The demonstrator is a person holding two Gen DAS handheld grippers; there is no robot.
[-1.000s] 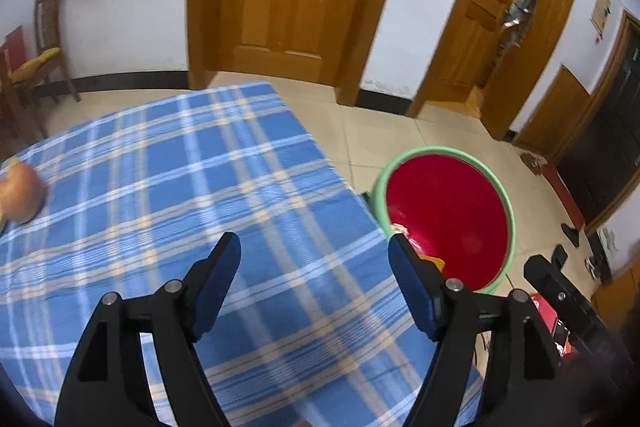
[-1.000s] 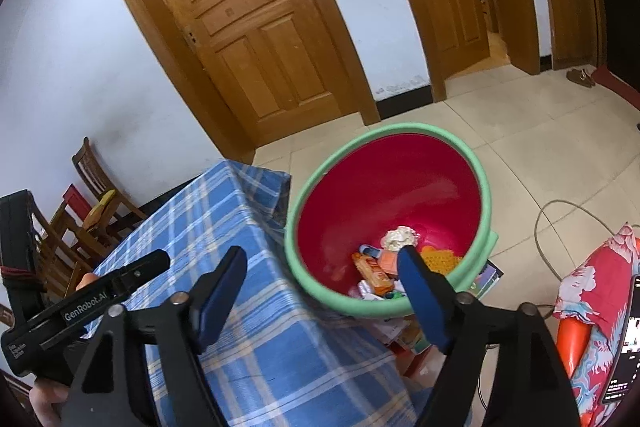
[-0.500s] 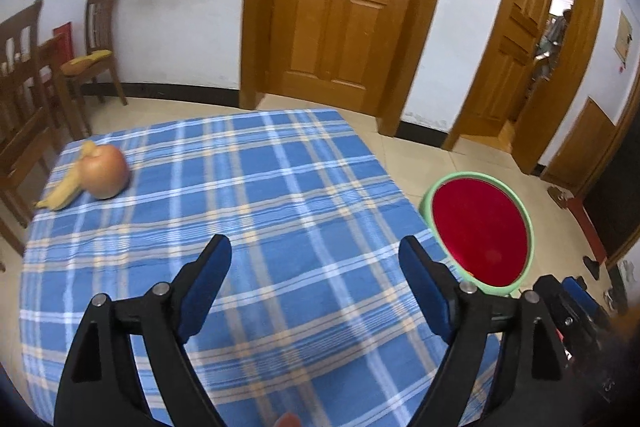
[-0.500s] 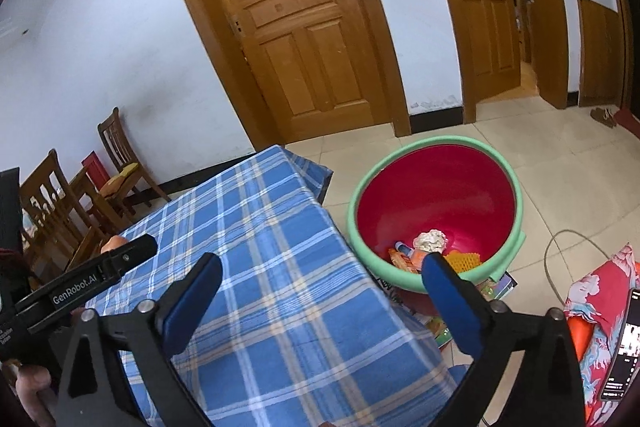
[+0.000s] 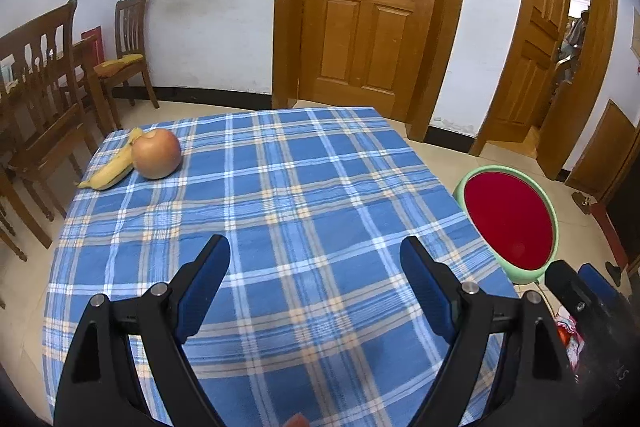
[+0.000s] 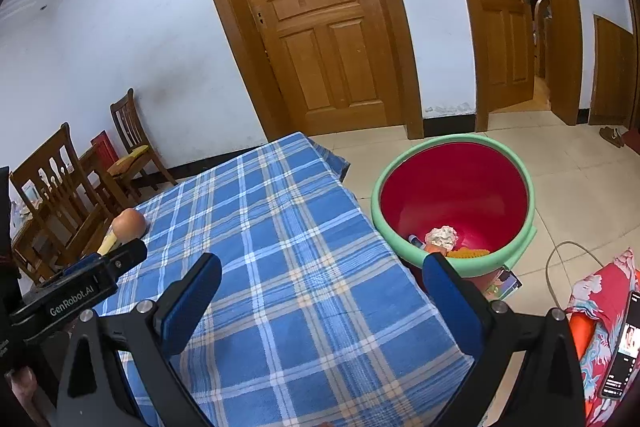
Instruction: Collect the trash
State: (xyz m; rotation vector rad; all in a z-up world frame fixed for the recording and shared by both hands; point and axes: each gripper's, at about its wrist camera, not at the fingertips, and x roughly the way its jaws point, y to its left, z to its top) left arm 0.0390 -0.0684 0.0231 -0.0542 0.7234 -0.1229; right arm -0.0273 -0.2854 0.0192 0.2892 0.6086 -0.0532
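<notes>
Tablecloth (image 5: 304, 195) in blue plaid; wooden doors (image 5: 360, 7), tiled floor (image 6: 580, 187).

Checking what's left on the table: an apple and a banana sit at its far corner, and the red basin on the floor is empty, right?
Not quite. The apple and banana do sit at the table's far corner, but the basin is not empty: the right wrist view shows crumpled paper and other trash in its bottom.

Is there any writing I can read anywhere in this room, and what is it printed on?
"GenRobot.AI": white lettering on the black body of the left gripper, seen from the right wrist view.
Phone screen at the right edge: text too small to read.
Notice on the wall by the far door: blurred, unreadable.
</notes>
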